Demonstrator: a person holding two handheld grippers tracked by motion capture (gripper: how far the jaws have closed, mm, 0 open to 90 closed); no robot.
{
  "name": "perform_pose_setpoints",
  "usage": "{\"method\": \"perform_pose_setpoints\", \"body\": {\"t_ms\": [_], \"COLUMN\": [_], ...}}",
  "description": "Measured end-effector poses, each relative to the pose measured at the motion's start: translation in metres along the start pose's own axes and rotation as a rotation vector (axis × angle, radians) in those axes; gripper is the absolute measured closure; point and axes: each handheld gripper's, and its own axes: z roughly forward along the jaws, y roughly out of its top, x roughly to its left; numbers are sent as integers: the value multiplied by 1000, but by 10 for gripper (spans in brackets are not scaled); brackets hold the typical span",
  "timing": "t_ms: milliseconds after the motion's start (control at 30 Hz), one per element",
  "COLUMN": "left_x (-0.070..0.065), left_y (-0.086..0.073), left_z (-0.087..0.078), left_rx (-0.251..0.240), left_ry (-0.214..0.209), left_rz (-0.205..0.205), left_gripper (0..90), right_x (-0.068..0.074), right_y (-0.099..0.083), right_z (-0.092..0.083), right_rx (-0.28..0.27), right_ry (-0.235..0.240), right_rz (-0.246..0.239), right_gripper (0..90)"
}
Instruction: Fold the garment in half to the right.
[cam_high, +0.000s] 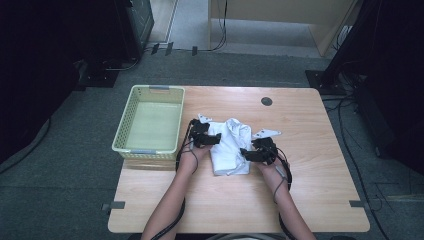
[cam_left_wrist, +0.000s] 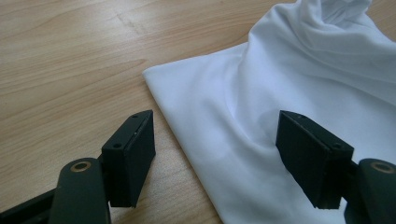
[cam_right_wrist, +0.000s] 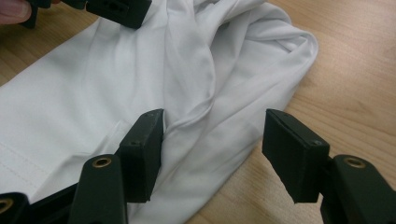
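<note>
we see our right tool (cam_right_wrist: 212, 154) with its jaws apart, straddling the rumpled edge of the white cloth (cam_right_wrist: 140, 74) on the wooden bench (cam_right_wrist: 355, 84); the left tool (cam_right_wrist: 116, 9) sits at the cloth's far side.

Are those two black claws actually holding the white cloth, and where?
Nothing is held. The left gripper and right gripper both stand open, each straddling an edge of the white cloth.

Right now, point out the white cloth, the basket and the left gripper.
white cloth (cam_high: 230, 147): high view, middle of the folded part.
basket (cam_high: 122, 131): high view, left wall.
left gripper (cam_left_wrist: 215, 144): left gripper view, midway between its open jaws, astride the cloth's edge.
</note>
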Motion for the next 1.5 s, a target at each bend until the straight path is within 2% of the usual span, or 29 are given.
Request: {"method": "perform_pose_setpoints", "body": {"t_ms": [167, 333, 467, 633, 833, 1167, 1333, 1400, 1500], "left_x": [-2, -2, -2, 0, 0, 0, 0, 1, 2], "left_y": [1, 0, 0, 2, 7, 9, 10, 11, 13], "left_z": [0, 0, 0, 1, 2, 7, 9, 10, 10], "left_rx": [3, -2, -10, -21, -33, -44, -49, -42, -48], "left_ry": [17, 17, 16, 4, 6, 5, 5, 12, 12], "left_rz": [34, 39, 53, 39, 49, 52, 53, 67, 61], "left_gripper": [292, 291, 292, 291, 291, 291, 291, 291, 291], "right_x": [-3, -6, -6, -2, 2, 8, 11, 12, 15], "right_y": [-6, -16, -22, -23, -24, -23, -20, -19, -19], "right_z": [-1, -3, -6, -11, -13, -13, -16, -17, -16], "right_rx": [8, 25, -7, -32, -56, -83, -121, -119, -112], "right_ry": [0, -10, -4, 14, 44, 70, 85, 96, 102], "right_rz": [6, 1, 6, 12, 24, 12, 3, -1, -6], "right_gripper": [401, 408, 412, 417, 411, 400, 392, 390, 384]}}
